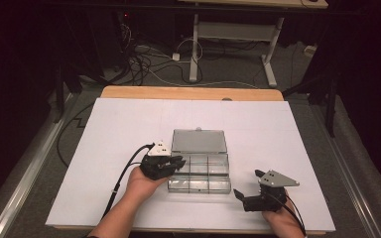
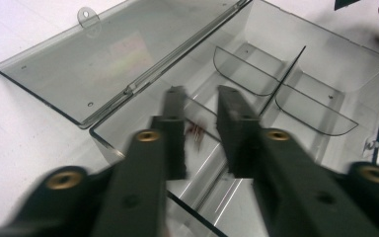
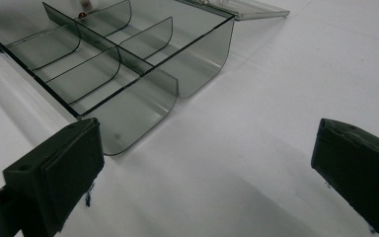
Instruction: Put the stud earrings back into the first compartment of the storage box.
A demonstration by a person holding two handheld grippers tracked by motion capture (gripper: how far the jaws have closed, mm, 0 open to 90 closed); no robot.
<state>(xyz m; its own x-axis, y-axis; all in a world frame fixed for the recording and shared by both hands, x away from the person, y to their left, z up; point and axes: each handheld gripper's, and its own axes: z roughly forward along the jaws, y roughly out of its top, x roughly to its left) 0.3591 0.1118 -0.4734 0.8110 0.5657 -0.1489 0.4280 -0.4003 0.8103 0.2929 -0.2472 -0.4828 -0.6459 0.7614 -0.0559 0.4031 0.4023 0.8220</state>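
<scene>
Left tool [image 1: 174,163] hangs over the open clear box [image 1: 198,171] mid-desk, jaws slightly spread, pinching nothing. Right tool [image 1: 248,186] near the front edge, jaws wide.

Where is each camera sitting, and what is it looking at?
High view: above the person's side, looking forward and down on the white table; both forearms, the left gripper and the right gripper show.
Left gripper view: rides the left gripper, looking between its jaws into the clear box with its lid open.
Right gripper view: rides the right gripper, looking low across the table; its jaws stand wide apart.
Shared: all three views show the clear box.
</scene>
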